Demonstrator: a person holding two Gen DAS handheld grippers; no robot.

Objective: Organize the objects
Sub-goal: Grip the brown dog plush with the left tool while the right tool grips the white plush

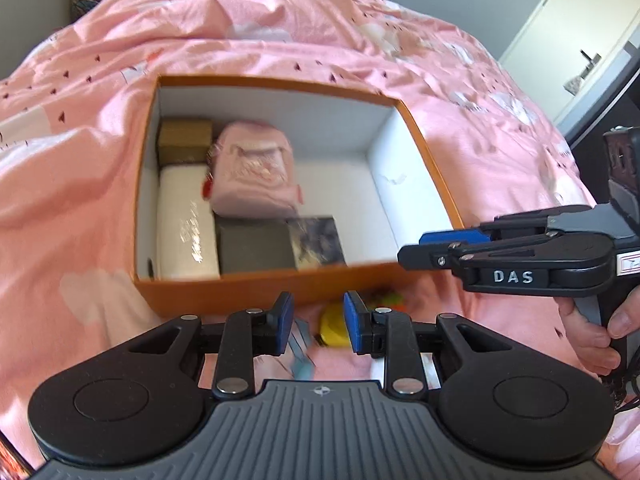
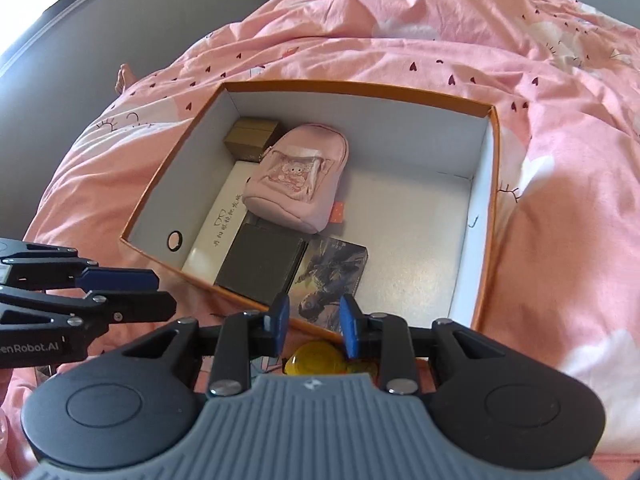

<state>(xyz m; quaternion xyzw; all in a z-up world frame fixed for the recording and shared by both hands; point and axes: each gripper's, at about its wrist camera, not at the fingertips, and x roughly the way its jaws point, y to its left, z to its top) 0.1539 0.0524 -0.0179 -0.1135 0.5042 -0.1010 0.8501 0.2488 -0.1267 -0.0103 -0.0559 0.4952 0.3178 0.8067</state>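
We see yellow toy [image 2: 316, 356] near box [image 2: 360, 90], light, hard, slippery; grip rim. Left gripper [image 1: 317, 322], right gripper [image 2: 311, 326] both released, empty.

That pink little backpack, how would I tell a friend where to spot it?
Find the orange box with white inside walls sitting on the pink bedspread. In its left half, among flat boxes, lies the pink little backpack, partly resting on a long white box. It is the only soft, rounded item there, with a cartoon patch on its front pocket.
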